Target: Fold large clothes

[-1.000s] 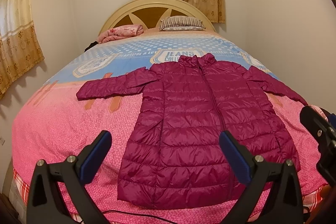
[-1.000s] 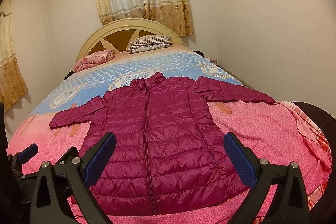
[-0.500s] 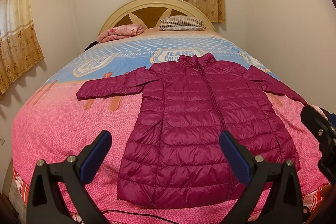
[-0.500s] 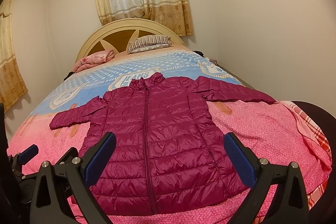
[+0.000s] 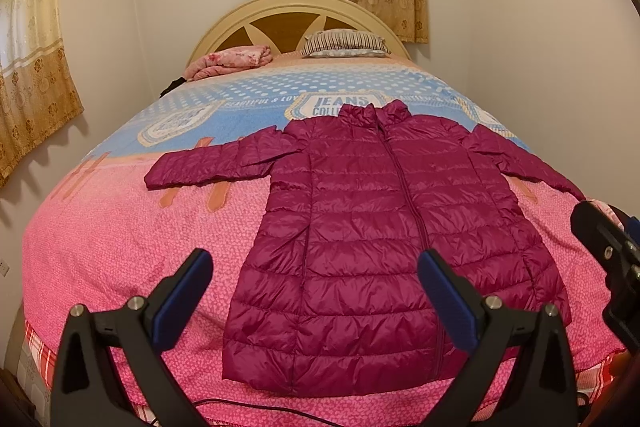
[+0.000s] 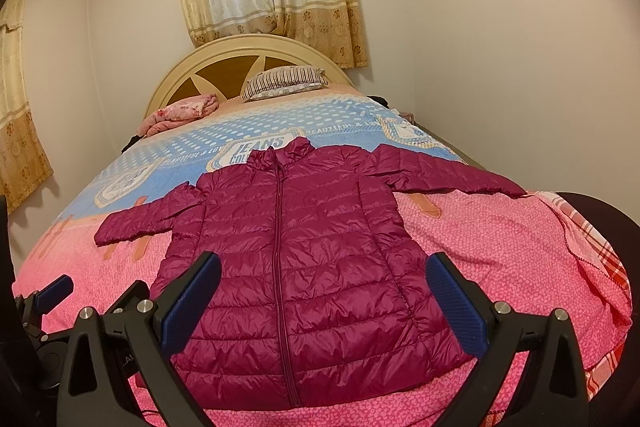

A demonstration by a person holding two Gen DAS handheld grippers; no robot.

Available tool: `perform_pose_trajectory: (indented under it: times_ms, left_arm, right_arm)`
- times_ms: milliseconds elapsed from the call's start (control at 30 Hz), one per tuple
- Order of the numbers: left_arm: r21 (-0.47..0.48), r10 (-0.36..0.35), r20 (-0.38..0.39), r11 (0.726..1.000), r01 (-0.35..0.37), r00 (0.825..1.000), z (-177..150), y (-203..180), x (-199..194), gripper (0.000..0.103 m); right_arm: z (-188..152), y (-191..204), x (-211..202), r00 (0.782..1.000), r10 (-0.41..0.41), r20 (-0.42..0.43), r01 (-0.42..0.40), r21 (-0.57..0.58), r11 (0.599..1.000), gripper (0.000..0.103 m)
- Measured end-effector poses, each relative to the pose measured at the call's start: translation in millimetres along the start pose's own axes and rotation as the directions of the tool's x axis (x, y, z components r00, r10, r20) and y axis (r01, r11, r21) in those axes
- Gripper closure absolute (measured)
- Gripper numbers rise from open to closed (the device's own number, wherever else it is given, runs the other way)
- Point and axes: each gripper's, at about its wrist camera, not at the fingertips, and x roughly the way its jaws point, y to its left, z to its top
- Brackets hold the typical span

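Jacket point(image 5: 384, 223) lies flat, zipped, sleeves spread on your bed point(image 5: 120, 239). Your left hand-held gripper point(image 5: 316, 291) and right hand-held gripper point(image 6: 324, 299) both hover wide apart, grasping nothing.

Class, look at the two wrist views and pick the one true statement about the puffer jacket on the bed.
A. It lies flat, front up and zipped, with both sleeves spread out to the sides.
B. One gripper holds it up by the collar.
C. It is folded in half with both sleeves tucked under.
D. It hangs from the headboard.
A: the magenta puffer jacket lies flat on the bed, zip closed, sleeves out, while the left gripper and right gripper hover open, fingers touching nothing.
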Motion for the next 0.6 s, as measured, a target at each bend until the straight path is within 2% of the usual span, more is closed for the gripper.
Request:
perform_pose_trajectory:
  times_ms: [600]
  left_arm:
    - [0.001, -0.002, -0.003, 1.0, 0.002, 1.0, -0.4, 0.4, 0.5, 0.0]
  right_arm:
    - [-1.1, 1.8, 1.4, 1.0, 0.001, -0.009, -0.001, -0.002, 1.0, 0.001]
